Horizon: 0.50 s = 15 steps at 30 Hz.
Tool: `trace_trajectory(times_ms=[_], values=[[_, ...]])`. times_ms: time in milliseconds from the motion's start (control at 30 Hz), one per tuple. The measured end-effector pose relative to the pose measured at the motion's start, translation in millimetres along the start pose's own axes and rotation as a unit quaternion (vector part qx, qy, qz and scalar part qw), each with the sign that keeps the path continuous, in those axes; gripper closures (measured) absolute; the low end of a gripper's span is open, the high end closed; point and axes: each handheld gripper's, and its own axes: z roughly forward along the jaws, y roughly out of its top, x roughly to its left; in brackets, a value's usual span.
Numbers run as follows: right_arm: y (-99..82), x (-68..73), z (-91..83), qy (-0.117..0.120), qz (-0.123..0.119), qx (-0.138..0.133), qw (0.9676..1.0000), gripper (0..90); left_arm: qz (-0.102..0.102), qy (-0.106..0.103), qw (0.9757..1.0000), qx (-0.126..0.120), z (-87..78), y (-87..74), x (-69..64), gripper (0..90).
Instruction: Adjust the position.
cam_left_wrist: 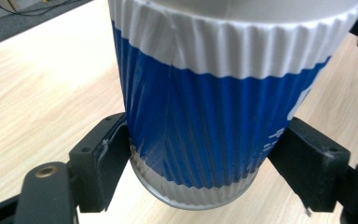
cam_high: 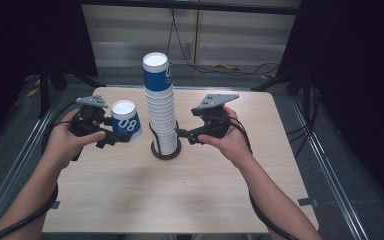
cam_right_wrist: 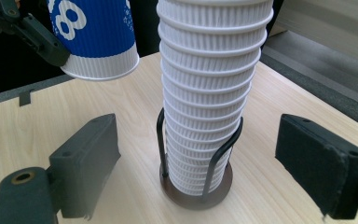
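The pale wooden bench is the biggest thing here. In the middle of it stands a tall stack of white ribbed paper cups, upside down, with a blue cup at the top. The stack sits in a dark round holder with thin black wire posts. Left of the stack, a single blue and white ribbed paper cup marked 08 hangs upside down above the bench, close to the stack but not touching it. The left gripper squeezes this cup on both sides near its rim and holds it up. The right gripper waits just right of the stack, near its bottom. Its jaws stand wide apart with nothing held.
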Motion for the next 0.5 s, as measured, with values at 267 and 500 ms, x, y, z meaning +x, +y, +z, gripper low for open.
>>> trace_trajectory(times_ms=[267,500], values=[[-6.3,-0.8,-3.5,0.000,0.002,-0.002,1.0000,12.9,0.006,-0.008,0.9999,0.007,6.3,-8.8,-5.0,22.5],[-13.8,0.2,-5.4,0.003,-0.001,0.005,1.0000,12.9,0.005,-0.017,0.9997,0.015,14.0,-17.8,-10.1,22.8]])
